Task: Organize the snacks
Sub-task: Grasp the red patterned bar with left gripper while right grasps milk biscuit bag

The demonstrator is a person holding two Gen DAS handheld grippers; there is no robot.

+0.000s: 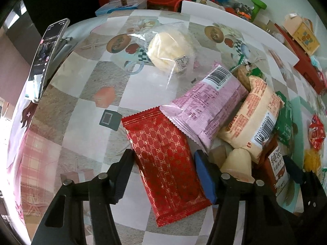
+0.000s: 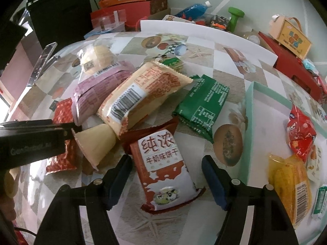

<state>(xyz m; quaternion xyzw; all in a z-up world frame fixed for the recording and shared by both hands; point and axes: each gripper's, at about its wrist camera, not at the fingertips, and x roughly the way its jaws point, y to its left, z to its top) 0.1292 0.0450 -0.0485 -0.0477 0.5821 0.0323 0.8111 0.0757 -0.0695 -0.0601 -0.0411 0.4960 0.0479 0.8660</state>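
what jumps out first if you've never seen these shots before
A heap of snack packets crowds the middle of the patterned table, the pink packet lying over one end of the red gold-patterned packet. The open left tongs straddle that red packet, while the open right tongs straddle a brown-and-white biscuit packet. To the right sits a pale green tray already holding a few snacks.

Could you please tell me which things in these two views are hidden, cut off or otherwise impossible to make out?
- Biscuit pack, left wrist view: mostly hidden behind the left gripper.
- Red packet, right wrist view: partly hidden by the other gripper's body.
- Yellow packet, right wrist view: its contents are unclear.
- Phone, left wrist view: screen text too small.
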